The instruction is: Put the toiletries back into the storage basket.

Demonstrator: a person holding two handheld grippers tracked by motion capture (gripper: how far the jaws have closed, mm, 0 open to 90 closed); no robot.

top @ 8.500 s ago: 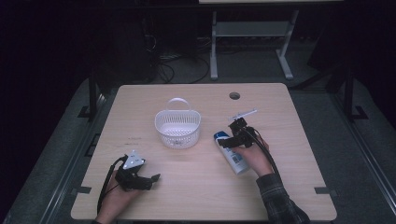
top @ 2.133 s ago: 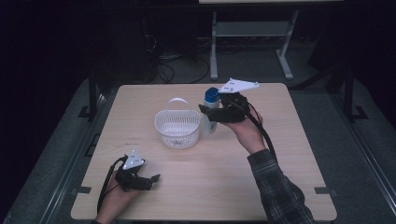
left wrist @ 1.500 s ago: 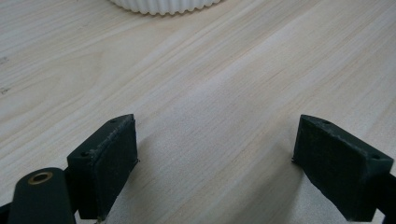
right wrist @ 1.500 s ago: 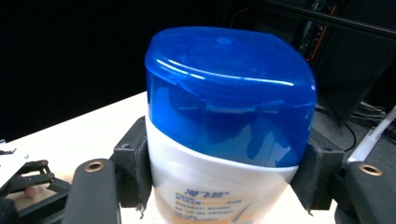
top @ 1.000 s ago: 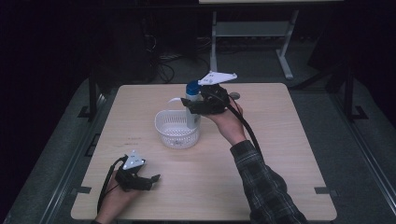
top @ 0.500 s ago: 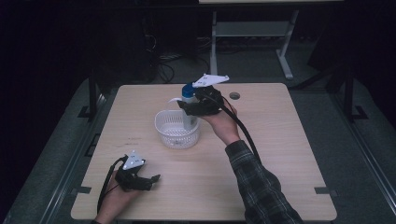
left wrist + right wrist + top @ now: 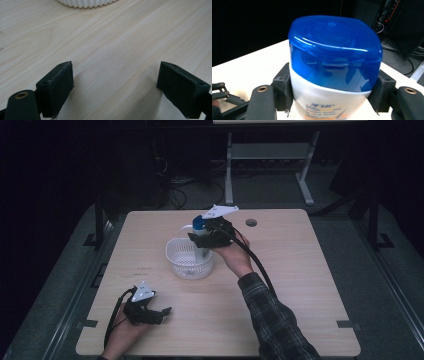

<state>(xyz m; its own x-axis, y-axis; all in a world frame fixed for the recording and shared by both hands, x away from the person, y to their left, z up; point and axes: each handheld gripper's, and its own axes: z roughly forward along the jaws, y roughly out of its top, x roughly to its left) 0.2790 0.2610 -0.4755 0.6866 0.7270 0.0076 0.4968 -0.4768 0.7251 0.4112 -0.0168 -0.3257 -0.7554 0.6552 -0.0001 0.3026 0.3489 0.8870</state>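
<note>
Bottle [image 7: 200,237] over white basket [image 7: 182,265]

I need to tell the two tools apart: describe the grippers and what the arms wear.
Both the left gripper and right gripper are black, each topped by a pale three-cornered plate and trailing a black cable. Their fingers are blocky dark pads. The right arm wears a dark plaid sleeve.

Bottle [image 7: 201,240] upright in basket [image 7: 182,265], table [image 7: 300,285] centre; left gripper [image 7: 162,312] near-left, well apart.

Blue-capped white bottle [image 7: 332,75] between the black jaws
</note>
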